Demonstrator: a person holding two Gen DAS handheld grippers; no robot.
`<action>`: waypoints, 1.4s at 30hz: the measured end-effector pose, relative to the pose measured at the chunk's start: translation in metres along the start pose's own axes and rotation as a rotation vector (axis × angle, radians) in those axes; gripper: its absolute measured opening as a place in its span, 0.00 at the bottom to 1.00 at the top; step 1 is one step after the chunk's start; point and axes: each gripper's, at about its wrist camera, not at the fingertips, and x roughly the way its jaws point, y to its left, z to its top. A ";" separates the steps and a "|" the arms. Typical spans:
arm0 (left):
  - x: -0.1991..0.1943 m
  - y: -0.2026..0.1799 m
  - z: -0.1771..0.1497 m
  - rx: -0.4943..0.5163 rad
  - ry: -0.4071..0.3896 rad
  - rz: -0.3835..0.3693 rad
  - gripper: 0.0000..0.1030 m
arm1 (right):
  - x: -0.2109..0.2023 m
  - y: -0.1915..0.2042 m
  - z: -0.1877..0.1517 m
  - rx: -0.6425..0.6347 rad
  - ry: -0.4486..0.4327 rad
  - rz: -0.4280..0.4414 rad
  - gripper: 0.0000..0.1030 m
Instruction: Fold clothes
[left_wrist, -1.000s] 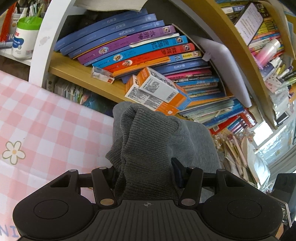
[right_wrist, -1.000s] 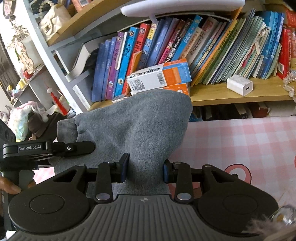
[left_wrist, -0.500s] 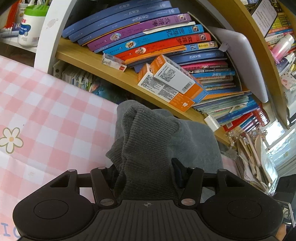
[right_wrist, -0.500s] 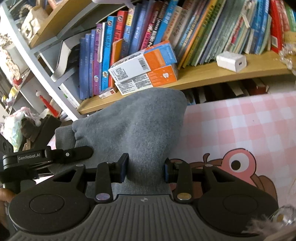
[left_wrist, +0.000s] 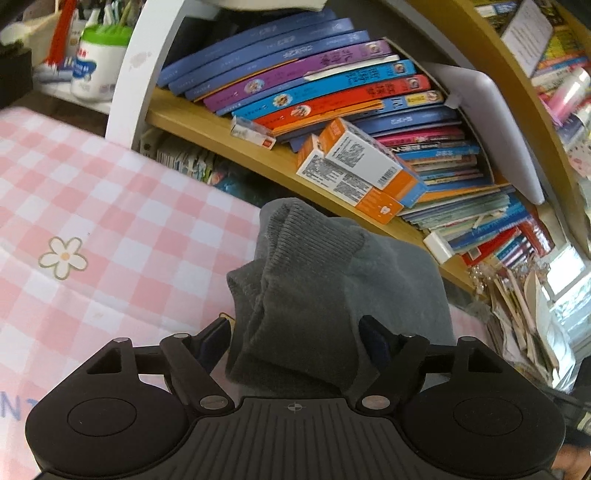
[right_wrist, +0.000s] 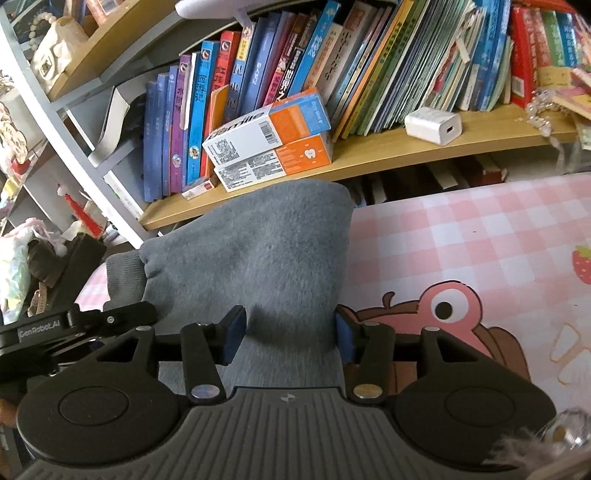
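A grey sweatshirt-like garment (left_wrist: 314, 280) hangs bunched between both grippers over the pink checked tablecloth (left_wrist: 110, 221). In the left wrist view my left gripper (left_wrist: 295, 339) is shut on its ribbed cuff or hem, which fills the gap between the fingers. In the right wrist view my right gripper (right_wrist: 290, 332) is shut on a smooth fold of the same garment (right_wrist: 258, 258). The left gripper's finger (right_wrist: 110, 317) shows at the left, beside the ribbed edge. The rest of the garment is hidden below the grippers.
A wooden bookshelf (right_wrist: 406, 155) packed with books runs close behind the table. Orange and white boxes (right_wrist: 269, 144) and a white charger (right_wrist: 434, 127) lie on it. A cartoon print (right_wrist: 443, 310) marks the tablecloth (right_wrist: 461, 240) at the right. Clutter stands at the far left.
Both grippers have shifted with the garment, so more tablecloth shows. The jaws of both look slightly wider apart, with cloth still filling each gap.
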 end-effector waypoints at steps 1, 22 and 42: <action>-0.003 -0.001 -0.001 0.011 -0.003 0.003 0.75 | -0.003 0.001 -0.001 -0.002 -0.004 -0.006 0.47; -0.063 -0.003 -0.057 0.188 -0.037 0.135 0.85 | -0.053 0.040 -0.068 -0.103 -0.061 -0.171 0.51; -0.084 -0.020 -0.098 0.337 -0.116 0.316 0.99 | -0.081 0.070 -0.118 -0.158 -0.122 -0.303 0.80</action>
